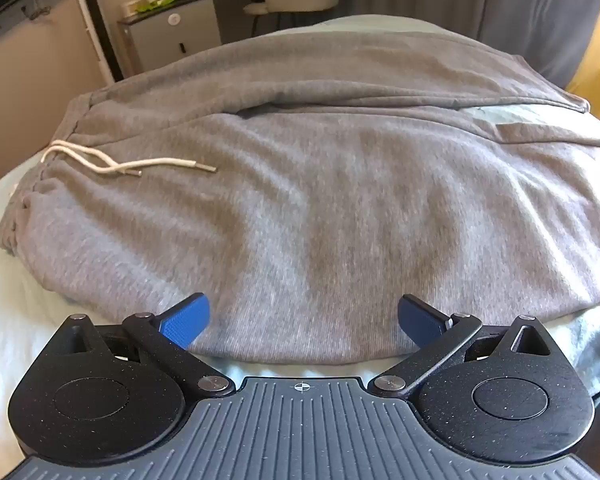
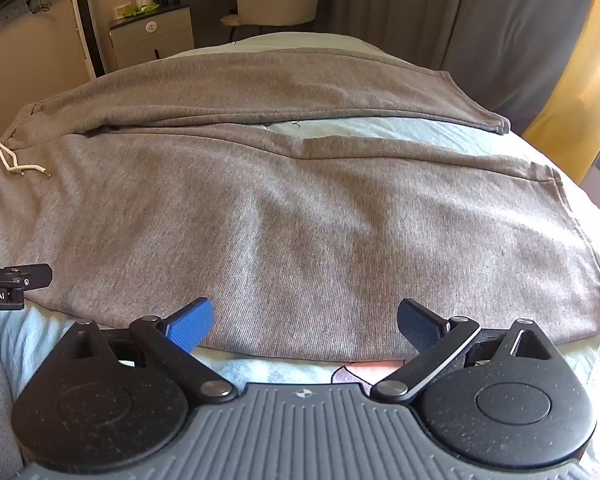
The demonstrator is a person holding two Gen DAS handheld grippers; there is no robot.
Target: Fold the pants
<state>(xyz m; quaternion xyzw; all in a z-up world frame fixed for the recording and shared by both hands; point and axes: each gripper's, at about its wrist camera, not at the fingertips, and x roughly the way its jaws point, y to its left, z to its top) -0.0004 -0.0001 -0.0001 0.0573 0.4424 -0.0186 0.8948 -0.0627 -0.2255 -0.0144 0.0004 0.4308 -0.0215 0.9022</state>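
Fingers of the left gripper (image 1: 303, 322) and right gripper (image 2: 305, 325) are spread, holding nothing, at the near edge of the pants (image 1: 300, 208), which lie flat and unfolded on the bed (image 2: 380, 128). All folds remain.

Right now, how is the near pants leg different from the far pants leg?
The near leg lies right in front of both open grippers, the left gripper and the right gripper; the far leg lies behind it. The near leg's hem sits closer to the bed's right edge; the far leg's hem angles away, leaving a wedge of bedsheet between them. Both are grey, flat and joined at the waist.
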